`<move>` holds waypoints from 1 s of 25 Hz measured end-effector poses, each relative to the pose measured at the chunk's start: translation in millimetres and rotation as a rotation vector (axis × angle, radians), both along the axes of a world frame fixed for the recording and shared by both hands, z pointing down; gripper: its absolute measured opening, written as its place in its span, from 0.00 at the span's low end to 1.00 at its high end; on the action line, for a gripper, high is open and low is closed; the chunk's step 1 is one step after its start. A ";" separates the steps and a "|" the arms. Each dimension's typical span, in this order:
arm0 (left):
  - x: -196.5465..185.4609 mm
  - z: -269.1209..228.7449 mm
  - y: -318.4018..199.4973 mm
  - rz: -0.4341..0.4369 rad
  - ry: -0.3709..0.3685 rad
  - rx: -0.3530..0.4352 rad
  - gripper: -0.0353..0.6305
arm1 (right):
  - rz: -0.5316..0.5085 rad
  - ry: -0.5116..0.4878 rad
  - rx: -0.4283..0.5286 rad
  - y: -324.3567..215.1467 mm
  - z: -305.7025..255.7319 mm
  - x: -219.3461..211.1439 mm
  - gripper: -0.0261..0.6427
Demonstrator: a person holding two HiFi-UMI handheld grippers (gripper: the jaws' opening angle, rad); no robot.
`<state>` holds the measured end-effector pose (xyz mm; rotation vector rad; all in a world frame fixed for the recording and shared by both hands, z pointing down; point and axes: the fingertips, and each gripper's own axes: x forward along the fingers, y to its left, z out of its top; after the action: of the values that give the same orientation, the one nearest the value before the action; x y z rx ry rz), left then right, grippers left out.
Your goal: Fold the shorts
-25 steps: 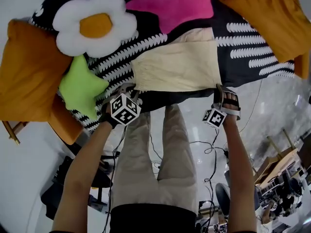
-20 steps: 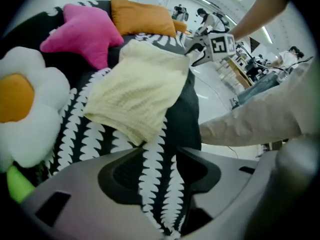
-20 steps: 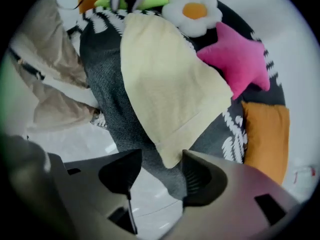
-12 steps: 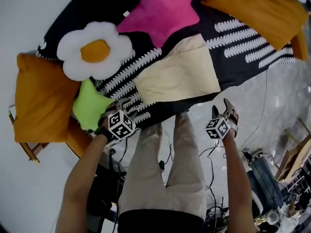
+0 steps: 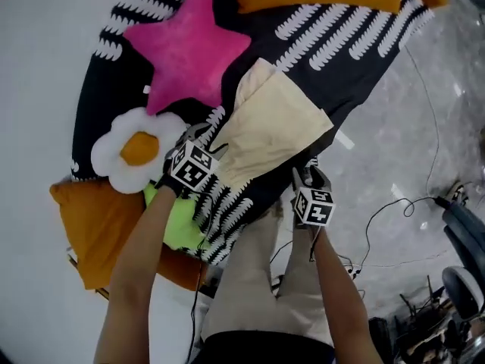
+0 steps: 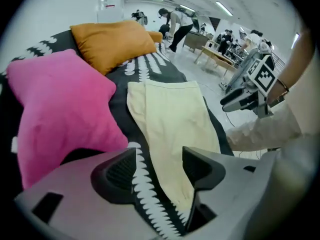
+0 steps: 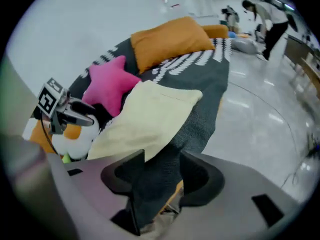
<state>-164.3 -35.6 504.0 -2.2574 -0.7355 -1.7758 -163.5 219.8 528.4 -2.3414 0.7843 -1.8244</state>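
The cream shorts (image 5: pixel 276 123) lie folded into a long flat panel on the black-and-white patterned blanket (image 5: pixel 345 40). My left gripper (image 5: pixel 198 141) hovers at the shorts' left edge, near the flower pillow. Its jaws have just been opening and stand open, with only the blanket and the shorts' hem (image 6: pixel 172 119) showing below the gap of the left gripper (image 6: pixel 160 166). My right gripper (image 5: pixel 307 177) is at the shorts' near corner by the bed's edge. In its own view the right gripper (image 7: pixel 160 171) has just been closing a little, and stands open over the dark blanket edge (image 7: pixel 157 176).
A pink star pillow (image 5: pixel 188 48), a white flower pillow (image 5: pixel 136 149), a green pillow (image 5: pixel 178 226) and orange pillows (image 5: pixel 98 226) ring the shorts. Cables (image 5: pixel 394 211) trail over the grey floor at the right. People and tables (image 6: pixel 220 39) stand far off.
Both grippers have let go of the shorts' near edge and opened. The left hand has swung round to the shorts' left side; the whole head view has turned.
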 end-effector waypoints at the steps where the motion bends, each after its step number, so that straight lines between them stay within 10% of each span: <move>1: 13.4 3.6 5.3 0.028 -0.015 0.005 0.50 | 0.084 -0.017 0.003 -1.9 2.0 -1.5 0.39; 11: 53.2 90.0 35.9 0.114 -0.191 -0.068 0.53 | 0.386 -0.079 -0.006 -47.4 48.4 9.0 0.42; 25: 65.1 99.4 44.0 0.008 -0.240 -0.158 0.35 | 0.347 -0.151 -0.030 -63.3 78.8 29.5 0.30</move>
<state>-99.2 8.4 603.3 -2.1528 -0.9583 -2.0770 -134.0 156.5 607.2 -2.1558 0.3095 -1.8382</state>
